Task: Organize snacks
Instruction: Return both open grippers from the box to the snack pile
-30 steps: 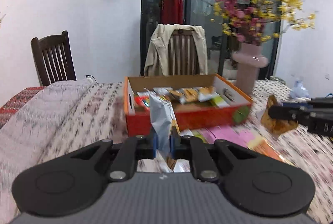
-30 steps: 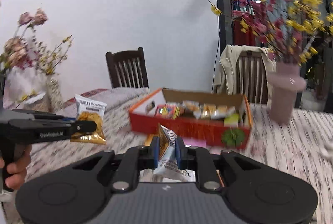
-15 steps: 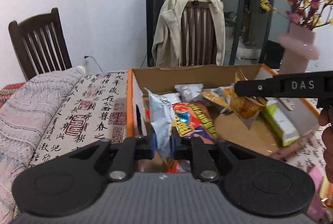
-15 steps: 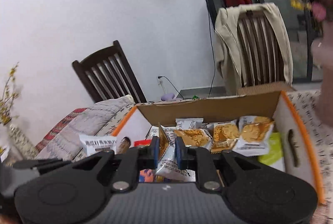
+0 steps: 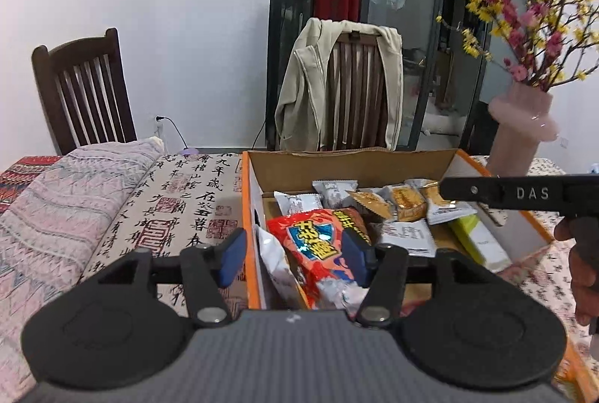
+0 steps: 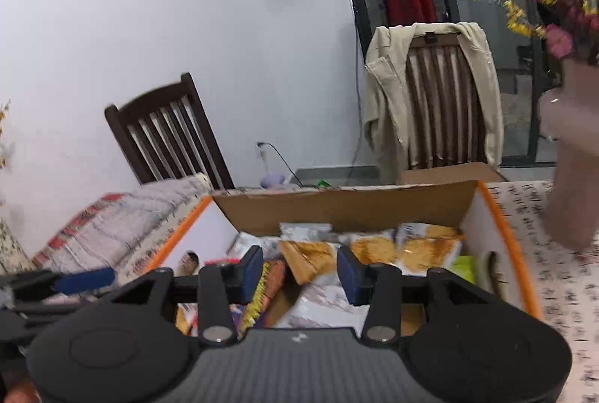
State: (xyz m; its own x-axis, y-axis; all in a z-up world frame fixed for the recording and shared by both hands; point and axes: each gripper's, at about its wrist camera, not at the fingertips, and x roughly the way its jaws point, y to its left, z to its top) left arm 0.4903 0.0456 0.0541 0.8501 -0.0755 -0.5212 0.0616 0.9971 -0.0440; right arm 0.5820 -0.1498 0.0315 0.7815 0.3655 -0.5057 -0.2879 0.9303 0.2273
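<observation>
An orange cardboard box on the table holds several snack packets. My left gripper is open over the box's near left corner, its fingers straddling the box wall. A white packet and a red-orange packet lie in the box between its pads. My right gripper is open and empty above the same box. Under it lie golden packets and a white packet. The right gripper also shows in the left wrist view as a black bar marked DAS.
The table carries a calligraphy-print cloth and a folded pink quilt on the left. A pink vase with flower branches stands right of the box. Two wooden chairs stand behind, one draped with a beige jacket.
Both grippers have opened and let their snack packets fall into the box. Both have shifted a little over the box.
</observation>
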